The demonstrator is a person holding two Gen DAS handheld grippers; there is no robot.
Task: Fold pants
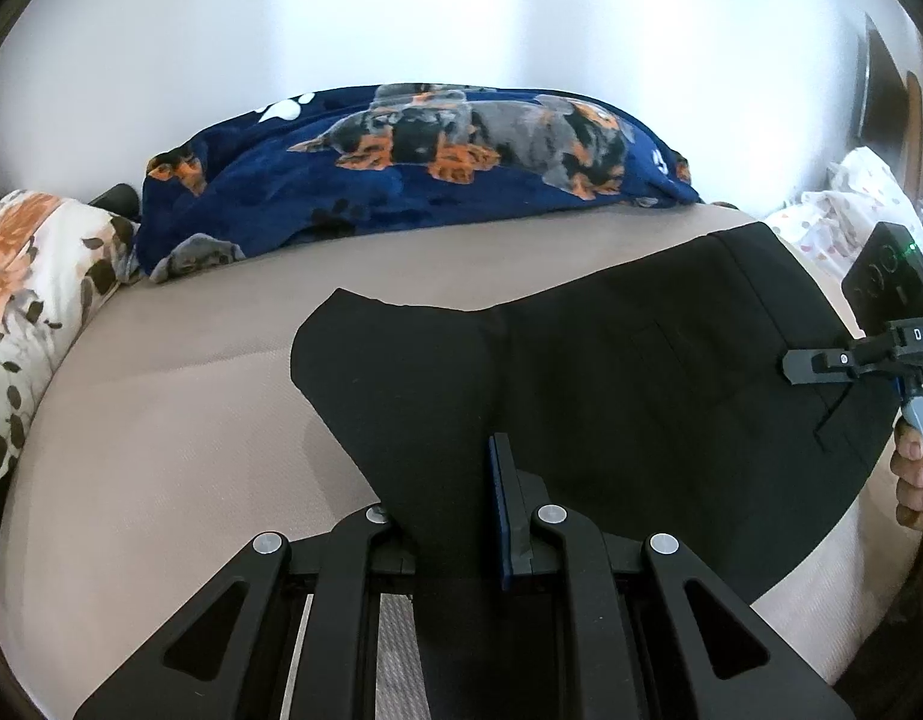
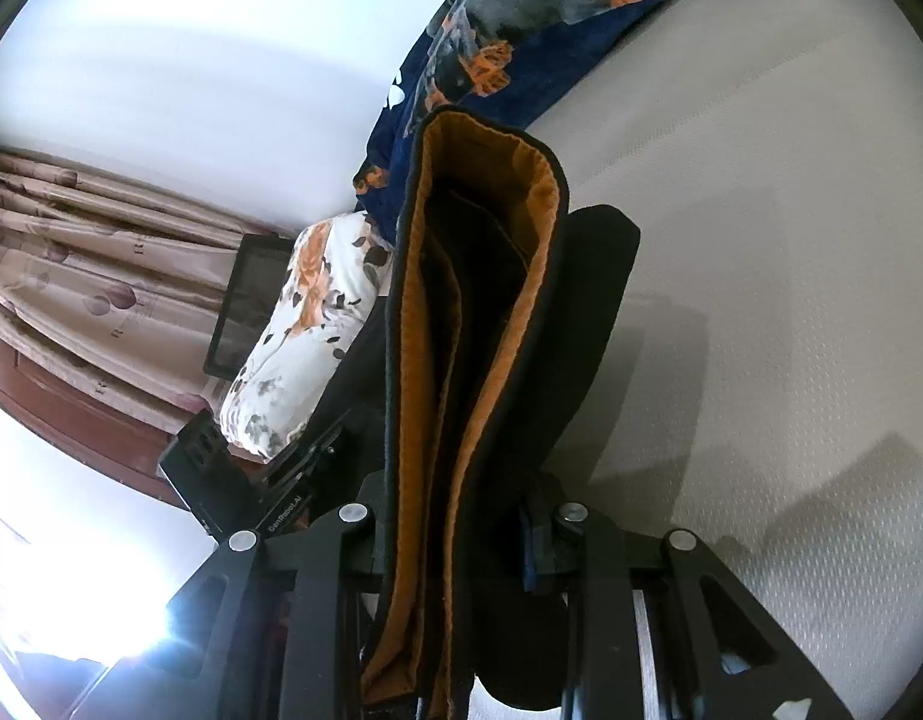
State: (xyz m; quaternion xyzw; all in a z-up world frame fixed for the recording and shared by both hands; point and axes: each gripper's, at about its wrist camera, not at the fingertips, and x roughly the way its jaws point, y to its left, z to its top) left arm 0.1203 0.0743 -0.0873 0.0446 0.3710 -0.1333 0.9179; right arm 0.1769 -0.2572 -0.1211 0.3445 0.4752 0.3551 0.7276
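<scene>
Black pants lie spread on the beige bed sheet. My left gripper is shut on a raised fold of the pants at their near edge; the cloth hides its left finger, and the blue-padded right finger presses against it. At the right edge, my right gripper grips the pants' far end. In the right wrist view, the right gripper is shut on the layered waistband, whose orange lining faces the camera. The cloth hangs lifted off the sheet.
A blue dog-print blanket lies bunched at the back of the bed. A floral pillow sits at the left and a white spotted pillow at the right. A hand holds the right tool. Curtains hang beyond.
</scene>
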